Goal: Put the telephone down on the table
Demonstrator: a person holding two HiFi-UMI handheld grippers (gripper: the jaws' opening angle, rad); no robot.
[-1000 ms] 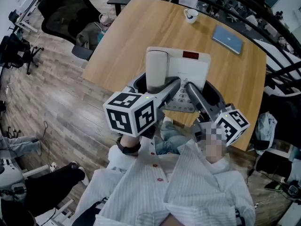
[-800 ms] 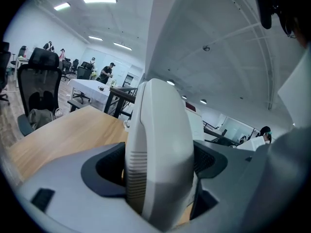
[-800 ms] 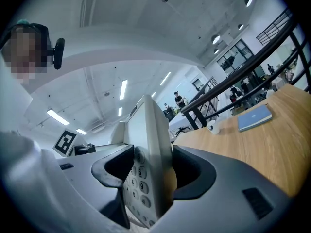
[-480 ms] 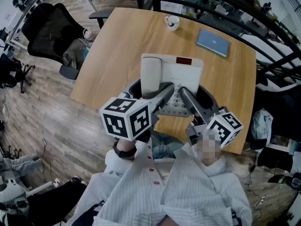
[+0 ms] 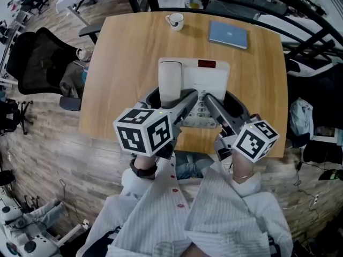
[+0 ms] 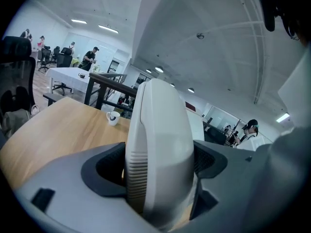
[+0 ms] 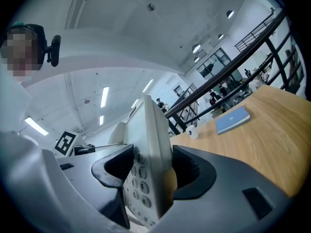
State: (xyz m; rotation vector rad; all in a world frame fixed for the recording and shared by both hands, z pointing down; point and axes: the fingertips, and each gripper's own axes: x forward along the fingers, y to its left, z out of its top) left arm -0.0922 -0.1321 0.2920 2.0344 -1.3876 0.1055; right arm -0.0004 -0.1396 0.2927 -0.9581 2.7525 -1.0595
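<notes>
An open office with a wood-plank floor surrounds a wooden table (image 5: 118,63). At its far edge stand a mug (image 5: 174,20) and a blue book (image 5: 229,35), and a black office chair (image 5: 37,63) sits off its left corner.

Both grippers reach forward from the person's chest, side by side, their marker cubes low and near the body and their jaws angled inward. They meet on the white telephone (image 5: 209,82), which lies over the near middle of the table. The left gripper (image 5: 170,99) is clamped on the handset (image 5: 170,79) at the telephone's left side, one jaw on each flank. The right gripper (image 5: 222,103) is clamped on the telephone's right edge.

The head view shows the overall layout but not the grip itself. The left gripper view shows the handset's ribbed end pressed between both pads, with the mug behind it. The right gripper view shows the body edge-on between its jaws, with the keypad (image 7: 138,178) facing the left jaw. No view shows whether the base touches the wood.
</notes>
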